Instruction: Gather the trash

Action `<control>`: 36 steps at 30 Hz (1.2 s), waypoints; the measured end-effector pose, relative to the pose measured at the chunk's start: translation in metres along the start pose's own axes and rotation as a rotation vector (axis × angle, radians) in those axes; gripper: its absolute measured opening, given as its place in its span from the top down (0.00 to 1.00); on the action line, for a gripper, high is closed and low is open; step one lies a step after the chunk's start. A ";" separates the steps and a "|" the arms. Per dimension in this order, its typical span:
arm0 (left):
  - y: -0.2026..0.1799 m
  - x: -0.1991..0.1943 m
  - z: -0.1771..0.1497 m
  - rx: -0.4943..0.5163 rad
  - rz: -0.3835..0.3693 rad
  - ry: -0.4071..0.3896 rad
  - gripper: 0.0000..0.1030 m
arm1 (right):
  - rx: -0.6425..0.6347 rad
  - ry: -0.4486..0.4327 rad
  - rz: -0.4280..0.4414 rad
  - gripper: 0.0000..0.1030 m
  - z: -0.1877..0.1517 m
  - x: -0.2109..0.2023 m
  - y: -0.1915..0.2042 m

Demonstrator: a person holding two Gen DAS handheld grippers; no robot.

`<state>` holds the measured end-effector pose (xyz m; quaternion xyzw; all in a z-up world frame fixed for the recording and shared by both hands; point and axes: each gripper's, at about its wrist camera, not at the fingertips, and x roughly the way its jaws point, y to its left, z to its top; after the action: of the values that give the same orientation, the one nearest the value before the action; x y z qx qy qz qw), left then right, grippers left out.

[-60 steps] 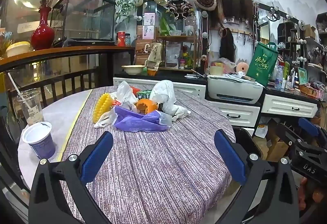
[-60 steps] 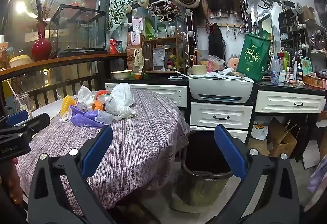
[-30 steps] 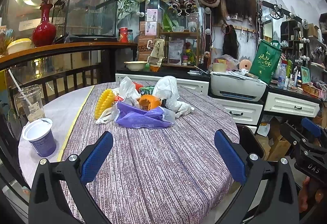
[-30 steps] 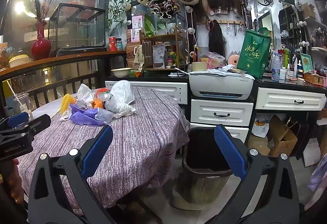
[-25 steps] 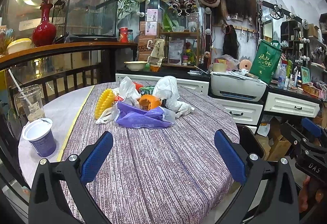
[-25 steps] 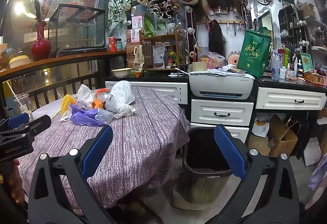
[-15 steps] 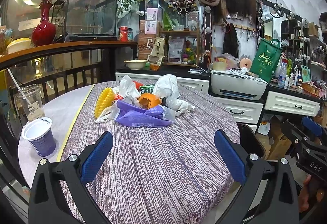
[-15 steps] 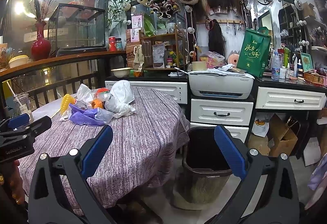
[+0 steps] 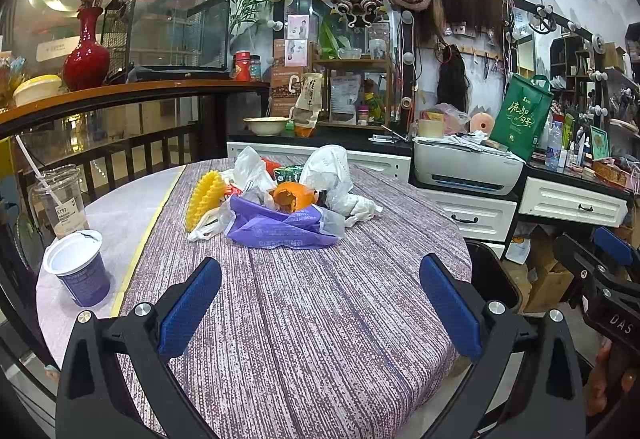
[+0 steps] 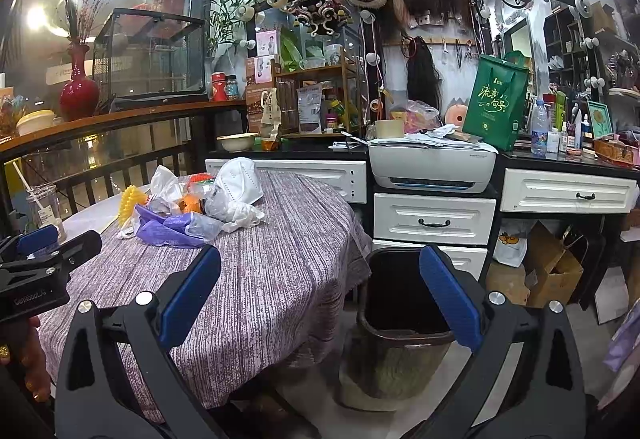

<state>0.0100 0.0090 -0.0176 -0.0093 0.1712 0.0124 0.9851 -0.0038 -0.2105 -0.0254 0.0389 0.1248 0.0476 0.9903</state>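
Change: left tool (image 9: 320,299) has edged slightly nearer the trash pile (image 9: 280,205).
Tools: left and right tool (image 10: 320,299) both spread wide, empty.
Trash: heaped mid-surface (image 9: 320,339).
Bin (image 10: 400,319): floor, beside surface.

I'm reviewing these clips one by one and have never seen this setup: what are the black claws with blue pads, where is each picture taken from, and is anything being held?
No robot here: a person carries a handheld two-finger gripper in each hand, each with a wide-angle camera looking along its fingers. One picture comes from the left gripper, the other from the right gripper. Both stand open and hold nothing. On the round table lies a heap of trash: a purple bag, an orange peel, white bags and a yellow spiky piece. Two cups stand at the left edge. A dark bin waits on the floor beside the table.
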 end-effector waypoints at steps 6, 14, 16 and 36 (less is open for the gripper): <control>0.000 0.000 0.000 0.003 -0.002 0.000 0.05 | 0.000 -0.001 -0.001 0.05 0.000 0.000 0.000; 0.000 0.000 -0.001 -0.001 0.002 0.010 0.05 | 0.000 0.000 -0.001 0.05 0.000 0.000 0.000; 0.000 0.000 -0.001 0.001 0.002 0.011 0.05 | 0.001 0.000 -0.001 0.05 0.000 0.000 0.000; -0.001 0.002 -0.003 -0.001 -0.002 0.025 0.05 | 0.003 0.005 -0.001 0.05 -0.002 0.001 0.000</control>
<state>0.0113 0.0079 -0.0211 -0.0100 0.1835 0.0113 0.9829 -0.0035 -0.2102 -0.0273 0.0404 0.1274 0.0471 0.9899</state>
